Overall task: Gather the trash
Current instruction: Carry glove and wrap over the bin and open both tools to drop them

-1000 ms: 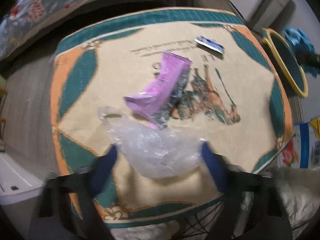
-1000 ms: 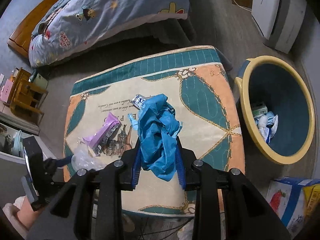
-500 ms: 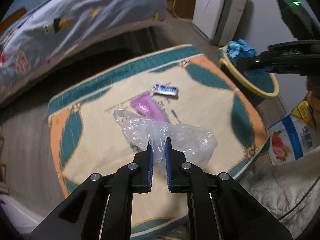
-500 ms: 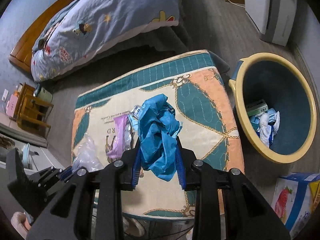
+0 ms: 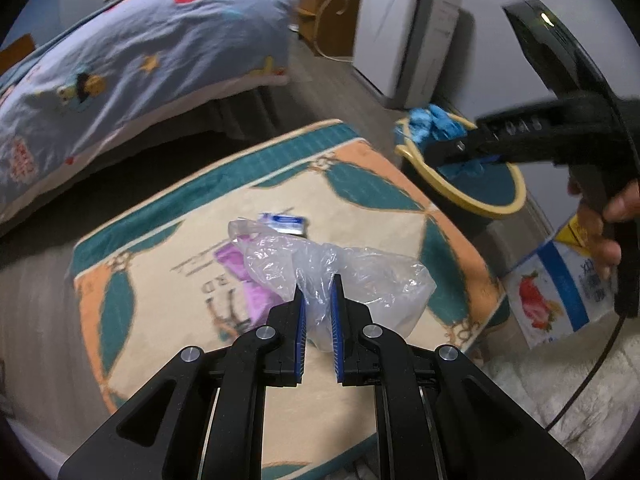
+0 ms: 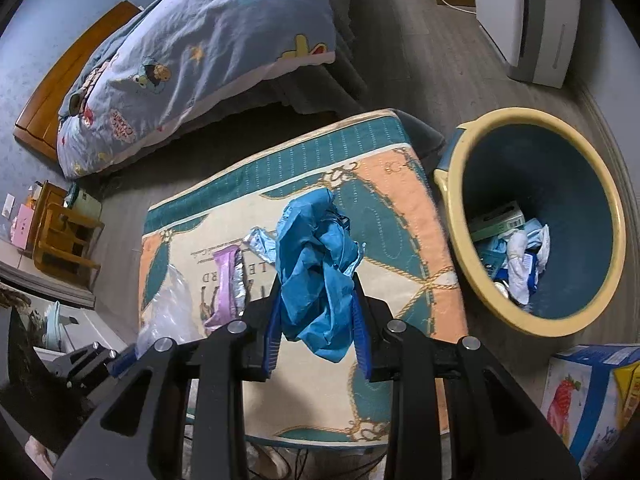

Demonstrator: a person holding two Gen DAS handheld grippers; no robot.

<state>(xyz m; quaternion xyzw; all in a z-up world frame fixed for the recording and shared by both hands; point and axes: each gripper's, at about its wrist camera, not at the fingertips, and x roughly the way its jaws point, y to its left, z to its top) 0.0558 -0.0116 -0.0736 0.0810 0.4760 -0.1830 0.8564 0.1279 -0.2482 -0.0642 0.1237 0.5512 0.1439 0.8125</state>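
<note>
Left tongs [image 5: 318, 308] clench a clear plastic bag [image 5: 340, 276] above the patterned desk [image 6: 392, 184], right tongs [image 6: 318, 320] grip crumpled blue gloves [image 6: 316, 268]; best release each only once fully over the yellow-rimmed bin [image 6: 560, 328].

Quilted bed [image 6: 208, 48]; white cabinet [image 5: 404, 36]; wooden stool [image 6: 66, 236]

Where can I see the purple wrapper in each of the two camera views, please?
Left wrist view: the purple wrapper lies left of centre on the patterned mat, partly hidden behind the clear plastic bag in the left gripper.
Right wrist view: it lies left of centre, left of the blue glove in the right gripper.
Shared landmark: the yellow-rimmed bin.
</note>
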